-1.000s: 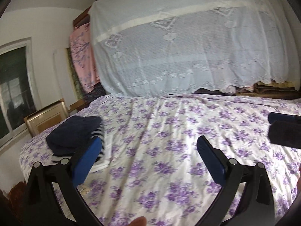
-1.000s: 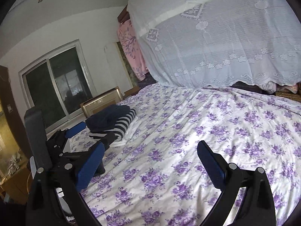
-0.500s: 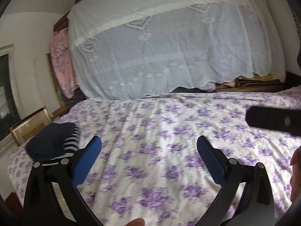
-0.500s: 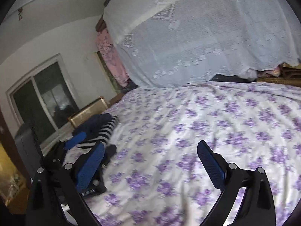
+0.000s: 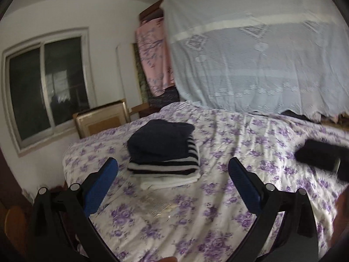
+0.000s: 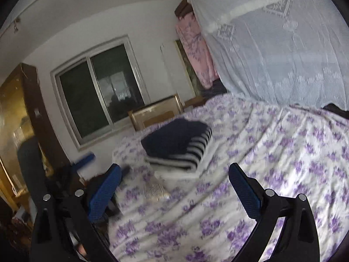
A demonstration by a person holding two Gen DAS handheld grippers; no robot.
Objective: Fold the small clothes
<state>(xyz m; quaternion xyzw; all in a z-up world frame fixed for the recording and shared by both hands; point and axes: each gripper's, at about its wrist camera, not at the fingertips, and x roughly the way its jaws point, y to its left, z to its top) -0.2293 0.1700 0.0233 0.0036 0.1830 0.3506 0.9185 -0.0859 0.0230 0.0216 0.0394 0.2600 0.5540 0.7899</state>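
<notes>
Both views are swinging back toward the folded stack (image 5: 162,150); left tool (image 5: 173,170) and right tool (image 6: 174,174) are hanging released, empty, suggesting folding is finishing.

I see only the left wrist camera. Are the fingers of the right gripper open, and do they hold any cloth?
Observer: The right gripper is open. Nothing is between its fingers.
Operator: What stands left of the window, outside my picture?
Observer: A brown wooden cupboard or door stands left of the window.
Operator: Where does my left gripper show from that side?
Observer: Of the left gripper, one blue finger shows left of the pile of clothes, beyond the corner of the bed.
</notes>
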